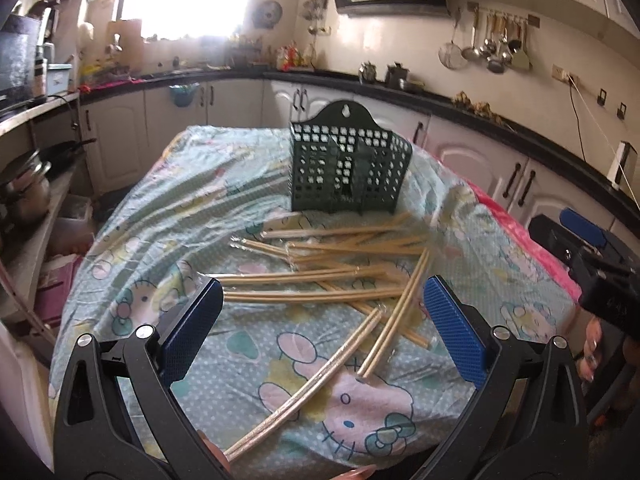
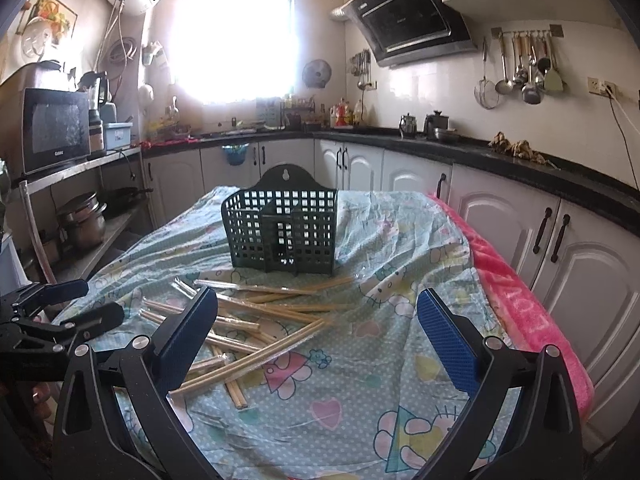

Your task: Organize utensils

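Many wrapped chopsticks lie crossed in a heap just ahead of our left gripper, whose jaws stand wide and empty. Our right gripper, equally wide and empty, has the heap ahead to its left. Holder stands upright beyond the heap, empty as far as we can see. Risks, as we judge them: slick wrappers slipping from the pads; one pull dragging crossed neighbours; the wrinkled cloth snagging; a nudge tipping the light holder. Writing: microwave badge, too small to read with certainty.
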`<state>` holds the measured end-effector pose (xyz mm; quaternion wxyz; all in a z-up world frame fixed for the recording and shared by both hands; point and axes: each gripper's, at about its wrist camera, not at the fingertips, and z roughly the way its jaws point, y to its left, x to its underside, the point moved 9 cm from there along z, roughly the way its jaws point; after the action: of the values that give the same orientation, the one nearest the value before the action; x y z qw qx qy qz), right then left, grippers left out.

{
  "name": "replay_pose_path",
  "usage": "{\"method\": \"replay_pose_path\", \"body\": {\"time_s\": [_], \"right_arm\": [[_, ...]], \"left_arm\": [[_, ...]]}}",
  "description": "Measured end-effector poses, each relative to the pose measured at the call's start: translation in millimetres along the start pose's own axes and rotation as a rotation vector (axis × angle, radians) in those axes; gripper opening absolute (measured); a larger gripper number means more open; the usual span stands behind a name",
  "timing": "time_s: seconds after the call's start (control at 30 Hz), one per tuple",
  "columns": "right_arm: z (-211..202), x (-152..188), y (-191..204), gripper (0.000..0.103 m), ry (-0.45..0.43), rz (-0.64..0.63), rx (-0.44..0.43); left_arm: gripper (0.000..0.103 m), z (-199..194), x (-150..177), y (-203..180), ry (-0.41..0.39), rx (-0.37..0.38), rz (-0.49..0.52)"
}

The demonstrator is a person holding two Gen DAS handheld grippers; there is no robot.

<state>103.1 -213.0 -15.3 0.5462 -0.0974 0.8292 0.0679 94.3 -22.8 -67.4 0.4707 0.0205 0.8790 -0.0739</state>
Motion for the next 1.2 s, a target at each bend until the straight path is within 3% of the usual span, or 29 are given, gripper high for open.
{"method": "replay_pose_path", "body": {"time_s": [0.17, 0.47, 0.53, 0.7, 1.0, 1.2], "right_arm": [[16, 4, -8, 0.097, 0.068, 0.010, -0.003], [61, 18, -15, 0.097, 0.231, 0.026, -0.034], [71, 23, -15, 0.096, 0.265, 0.037, -0.048], [96, 40, -13, 0.084, 0.361, 0.042, -0.067], [121, 59, -7, 0.073, 0.465, 0.070, -0.110], [140, 66, -6, 0.068, 0.530, 0.138, -0.139]], "left_arm": [[0.093, 20, 8, -4, 0.078, -0.013, 0.068], [0.089, 49, 19, -14, 0.176, 0.065, 0.128], [0.082, 57, 22, -16, 0.207, 0.074, 0.154], [0.066, 75, 35, -20, 0.298, 0.124, 0.174], [0.037, 95, 49, -28, 0.390, 0.173, 0.217], [0.031, 102, 53, -31, 0.440, 0.184, 0.252]]}}
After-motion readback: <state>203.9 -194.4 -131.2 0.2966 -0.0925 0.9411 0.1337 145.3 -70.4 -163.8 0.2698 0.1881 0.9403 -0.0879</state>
